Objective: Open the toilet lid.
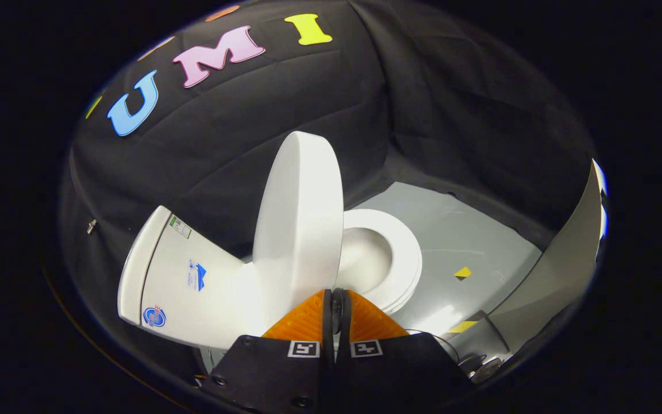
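The white toilet stands just beyond my fingers against the black cloth wall. Its lid [299, 230] is raised and stands nearly upright, between the tank [187, 276] and the seat [400, 259]. The seat lies down around the open bowl [365, 256]. My gripper [337, 294] shows as two orange fingers [308, 319] pressed together, with only a thin dark slit between them. Their tips sit right at the lower edge of the raised lid, and nothing is visibly held between them.
A grey floor [469, 230] spreads beyond the toilet, with a small yellow-and-black marker [462, 272] on it. A pale panel [566, 270] stands beside the floor on the far side from the tank. Cables and a dark box [480, 351] lie near my gripper's body.
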`<move>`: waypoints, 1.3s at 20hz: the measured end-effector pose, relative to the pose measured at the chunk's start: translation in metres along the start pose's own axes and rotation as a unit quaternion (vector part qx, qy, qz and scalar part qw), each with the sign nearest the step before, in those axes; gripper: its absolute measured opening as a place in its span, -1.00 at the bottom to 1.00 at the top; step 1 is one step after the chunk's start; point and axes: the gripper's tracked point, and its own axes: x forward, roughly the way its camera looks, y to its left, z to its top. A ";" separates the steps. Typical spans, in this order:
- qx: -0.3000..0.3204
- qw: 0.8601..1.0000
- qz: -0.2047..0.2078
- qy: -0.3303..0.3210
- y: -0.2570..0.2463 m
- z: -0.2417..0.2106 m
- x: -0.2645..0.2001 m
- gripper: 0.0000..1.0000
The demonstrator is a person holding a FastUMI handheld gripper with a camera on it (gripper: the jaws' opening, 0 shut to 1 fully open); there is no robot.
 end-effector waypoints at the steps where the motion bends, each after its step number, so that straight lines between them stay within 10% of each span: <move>1: -0.011 1.000 -0.005 -0.009 0.007 0.002 -0.004 -0.90; 26: -0.228 0.961 0.005 -0.158 0.221 -0.037 -0.070 -0.90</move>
